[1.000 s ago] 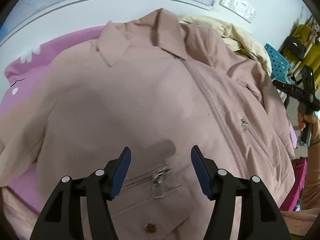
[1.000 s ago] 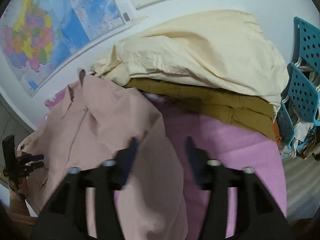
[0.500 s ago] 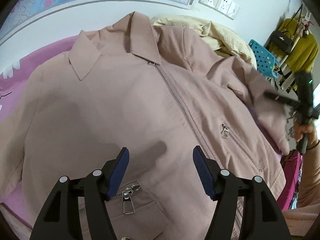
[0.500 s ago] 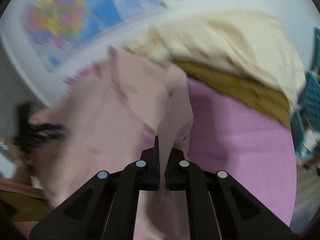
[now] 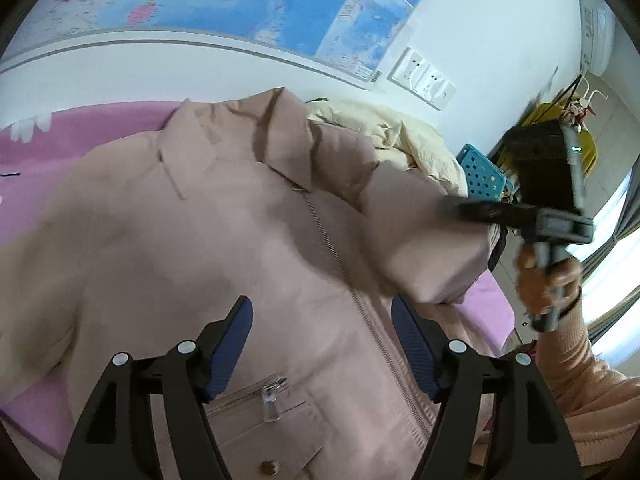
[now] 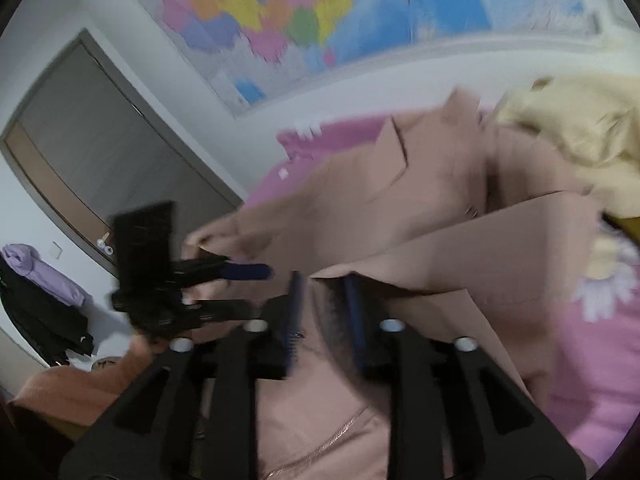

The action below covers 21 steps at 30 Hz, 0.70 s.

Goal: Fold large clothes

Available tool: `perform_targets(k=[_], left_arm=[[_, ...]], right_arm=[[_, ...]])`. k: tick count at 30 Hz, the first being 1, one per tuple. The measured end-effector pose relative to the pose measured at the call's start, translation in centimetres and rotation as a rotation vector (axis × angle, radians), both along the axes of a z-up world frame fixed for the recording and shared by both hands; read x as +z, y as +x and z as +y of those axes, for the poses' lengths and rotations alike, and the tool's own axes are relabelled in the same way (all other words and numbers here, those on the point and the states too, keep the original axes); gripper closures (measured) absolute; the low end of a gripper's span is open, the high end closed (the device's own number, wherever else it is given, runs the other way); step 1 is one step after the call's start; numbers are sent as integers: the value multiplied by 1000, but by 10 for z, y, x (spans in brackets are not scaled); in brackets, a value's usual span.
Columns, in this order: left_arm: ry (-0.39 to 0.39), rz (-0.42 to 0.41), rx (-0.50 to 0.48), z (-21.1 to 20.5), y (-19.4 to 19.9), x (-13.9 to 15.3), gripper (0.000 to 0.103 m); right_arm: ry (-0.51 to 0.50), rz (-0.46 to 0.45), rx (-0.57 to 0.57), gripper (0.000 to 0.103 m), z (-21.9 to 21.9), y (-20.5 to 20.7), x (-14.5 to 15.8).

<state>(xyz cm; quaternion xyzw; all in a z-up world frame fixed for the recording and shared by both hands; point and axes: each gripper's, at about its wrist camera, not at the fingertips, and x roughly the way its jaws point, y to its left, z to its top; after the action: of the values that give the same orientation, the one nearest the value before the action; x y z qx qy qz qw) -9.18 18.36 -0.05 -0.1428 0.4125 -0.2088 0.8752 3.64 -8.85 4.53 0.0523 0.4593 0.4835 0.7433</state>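
A dusty-pink zip jacket (image 5: 224, 248) lies front-up on pink bedding (image 5: 80, 132). My left gripper (image 5: 324, 340) hovers over the lower front beside the zip. Its jaws are opening and nothing is between them. The jacket's right sleeve (image 5: 424, 248) is folded inward over the chest. My right gripper (image 5: 460, 210), held by a hand (image 5: 552, 276), is at the sleeve's end. In the right wrist view its jaws (image 6: 324, 312) are opening and the blue pads stand apart. The sleeve edge (image 6: 440, 256) lies at their tips, unpressed. The left gripper (image 6: 240, 290) is close on the left.
Cream garments (image 5: 400, 140) are piled at the head of the bed over a brown one (image 6: 628, 224). A blue perforated stool (image 5: 480, 176) stands beyond the bed. The wall behind has a map and sockets (image 5: 424, 80). A door (image 6: 100, 152) and hung dark clothes (image 6: 40, 312) are on the far left.
The right gripper shut on the sleeve, swept it across over the jacket's front, and its pads now stand apart. The left gripper lifted and tilted up, jaws slightly wider.
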Motion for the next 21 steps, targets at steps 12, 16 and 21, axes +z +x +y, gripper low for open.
perform_targets(k=[12, 16, 21], left_arm=[[-10, 92, -32, 6, 14, -33, 32], [-8, 93, -77, -11, 19, -35, 32], [1, 99, -91, -18, 13, -37, 32]], right_arm=[[-391, -227, -172, 27, -64, -28, -44], [-472, -188, -112, 93, -64, -28, -74], [-414, -275, -183, 48, -75, -29, -53]])
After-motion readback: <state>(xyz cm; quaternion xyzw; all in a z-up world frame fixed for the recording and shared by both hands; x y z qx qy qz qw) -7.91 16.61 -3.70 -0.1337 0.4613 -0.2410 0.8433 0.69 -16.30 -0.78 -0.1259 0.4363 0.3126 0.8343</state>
